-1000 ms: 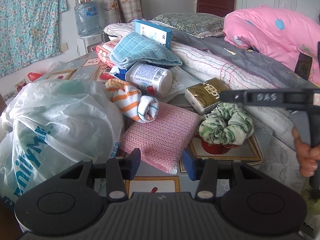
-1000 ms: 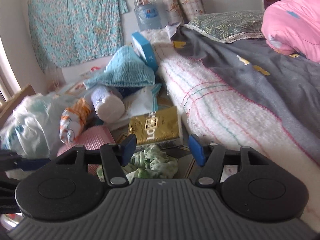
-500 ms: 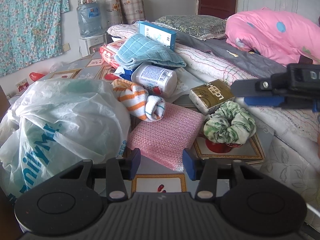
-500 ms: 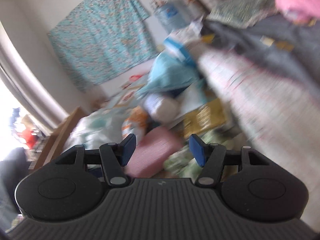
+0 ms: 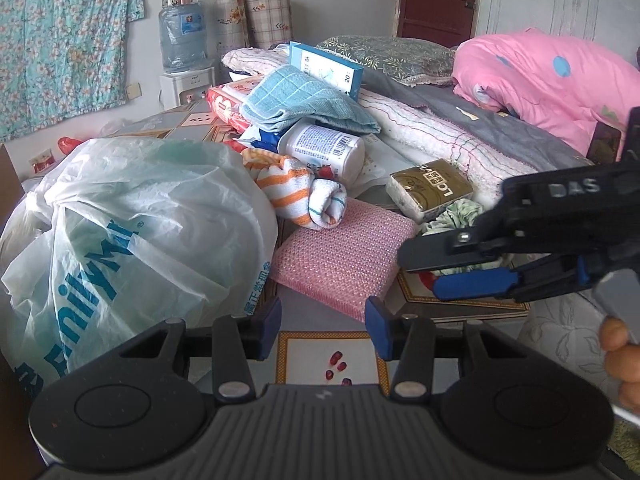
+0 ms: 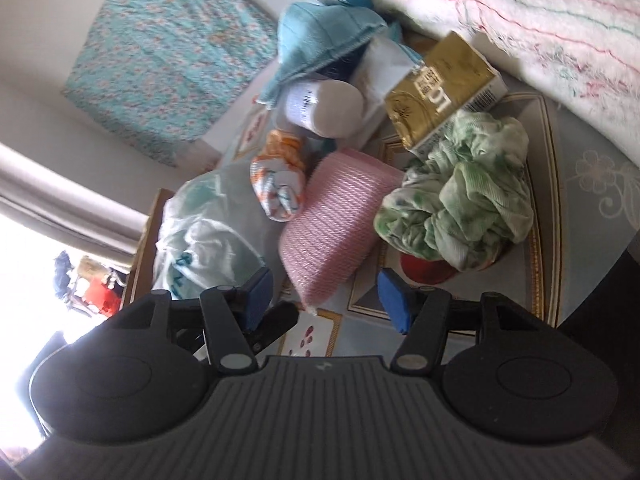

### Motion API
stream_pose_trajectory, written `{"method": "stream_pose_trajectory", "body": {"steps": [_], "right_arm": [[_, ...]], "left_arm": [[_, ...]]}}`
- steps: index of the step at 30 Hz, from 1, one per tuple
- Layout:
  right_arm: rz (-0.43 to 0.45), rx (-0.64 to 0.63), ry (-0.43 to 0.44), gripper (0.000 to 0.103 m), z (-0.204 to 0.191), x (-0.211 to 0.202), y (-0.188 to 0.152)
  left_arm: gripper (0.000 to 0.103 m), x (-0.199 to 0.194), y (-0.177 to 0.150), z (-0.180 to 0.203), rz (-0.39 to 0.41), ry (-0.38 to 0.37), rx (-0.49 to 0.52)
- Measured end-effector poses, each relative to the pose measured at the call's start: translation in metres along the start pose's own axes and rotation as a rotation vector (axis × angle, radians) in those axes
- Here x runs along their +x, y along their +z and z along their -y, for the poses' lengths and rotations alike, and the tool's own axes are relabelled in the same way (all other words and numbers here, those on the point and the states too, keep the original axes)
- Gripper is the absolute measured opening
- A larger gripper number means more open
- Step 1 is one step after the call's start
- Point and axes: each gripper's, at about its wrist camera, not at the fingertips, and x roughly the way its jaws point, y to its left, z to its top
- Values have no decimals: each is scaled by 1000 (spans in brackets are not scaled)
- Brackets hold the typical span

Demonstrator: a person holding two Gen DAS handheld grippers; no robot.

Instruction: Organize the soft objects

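1. The green-and-white scrunchie [image 6: 460, 204] lies right of centre in the right wrist view, on the patterned desk [image 6: 580, 184], covering part of a red object [image 6: 424, 270] beneath it. In the left wrist view only a scrap of the scrunchie [image 5: 460, 214] shows at centre right, behind the other tool.
2. Touching its upper edge is a gold tissue pack [image 6: 440, 88]; just beside it on the left lies a pink knitted pad [image 6: 336, 224].
3. An orange-and-white striped rolled cloth [image 5: 300, 192] rests on the pad's upper left edge, with a white bottle [image 5: 324, 152] lying on its side above it and a folded blue towel [image 5: 304, 104] above that.
4. The right gripper [image 6: 326, 298] sits at lower centre of its view with the jaws spread apart and nothing between them, the pad's near corner showing in the gap. In the left wrist view the right gripper [image 5: 452, 268] reaches in from the right edge, in front of the scrunchie.
5. The left gripper [image 5: 322, 326] is likewise spread wide and empty at lower centre, low over the desk near the pad's near edge.
6. A large white plastic bag [image 5: 132, 240] with blue lettering fills the left of the left wrist view.
7. A bed with a white blanket [image 5: 432, 132] and a pink quilt [image 5: 552, 76] occupies the upper right.
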Motion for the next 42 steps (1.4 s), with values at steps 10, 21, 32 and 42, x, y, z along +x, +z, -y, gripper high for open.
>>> {"method": "stream_pose_trajectory", "body": {"steps": [10,21,32,42], "right_arm": [[4,55,-19,59,-11,36,7],[17,99,61,60,-2,44,13],[94,39,124,60,-4,24,15],[186,-67,36,51,-12,25,15]], "left_arm": [[47,-3,0,-1,19,-12,3],[48,-1,-1,-2,10,-13,0],[49,-1,1,-3,11,-8,-11],[49,-3,0,-6,13,1,-25]]}}
